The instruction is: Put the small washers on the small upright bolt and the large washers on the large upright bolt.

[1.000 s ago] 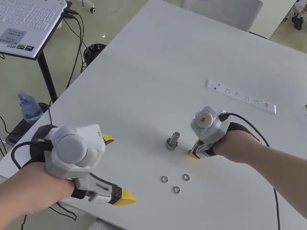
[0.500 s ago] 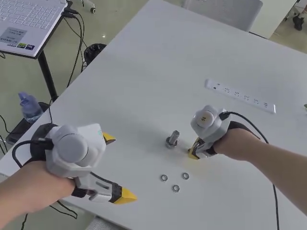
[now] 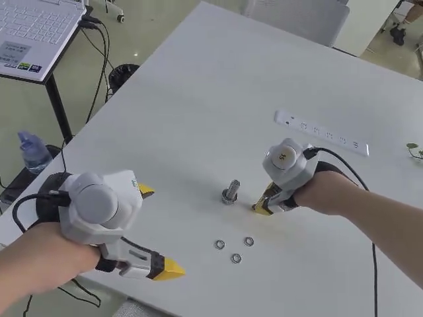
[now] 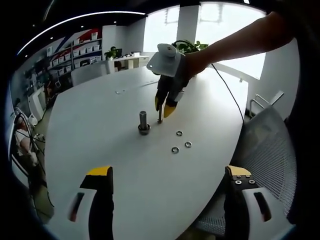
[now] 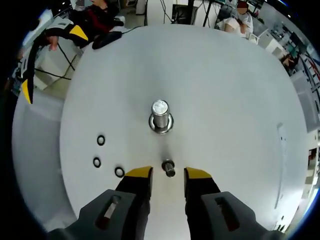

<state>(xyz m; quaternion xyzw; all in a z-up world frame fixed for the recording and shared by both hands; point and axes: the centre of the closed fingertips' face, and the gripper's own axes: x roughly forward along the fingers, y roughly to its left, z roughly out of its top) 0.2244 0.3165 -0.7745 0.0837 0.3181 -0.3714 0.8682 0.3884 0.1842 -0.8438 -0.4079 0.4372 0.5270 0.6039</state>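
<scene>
Barely shifted, right gripper [image 5: 167, 173] jaws stand slightly open, small bolt [image 5: 168, 167] between their tips.

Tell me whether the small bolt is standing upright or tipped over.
Upright. In the left gripper view the small bolt rises straight from the table, beside the large bolt.

The right gripper [image 3: 262, 207] has leaned slightly away from the large bolt [image 3: 230, 191].

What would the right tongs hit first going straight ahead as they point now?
Most likely the small upright bolt, just ahead of the open right tongs; the large upright bolt stands beyond it. Depth is uncertain.
</scene>
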